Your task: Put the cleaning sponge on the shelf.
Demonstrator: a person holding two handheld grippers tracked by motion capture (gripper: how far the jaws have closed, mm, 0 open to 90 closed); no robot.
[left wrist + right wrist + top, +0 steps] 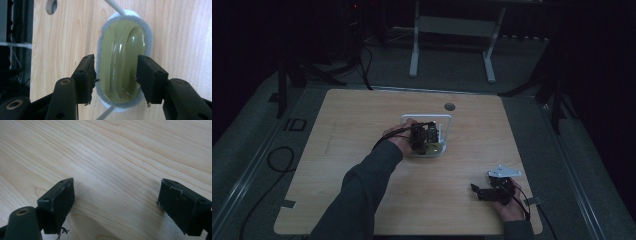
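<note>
Left gripper [116, 78] poised above olive sponge [122, 62], jaws apart.

Dark sleeves, black two-jaw tools

The person wears a dark grey long sleeve [357, 195] on the left arm. The left hand-held gripper [116, 75] has matte black, blocky jaws on rounded black arms with brass-ringed pivot holes, and a black cable trails from it. The right hand-held gripper [116, 206] has the same scuffed black jaws, and a pale grey three-cornered plate [504, 172] on top.
</note>
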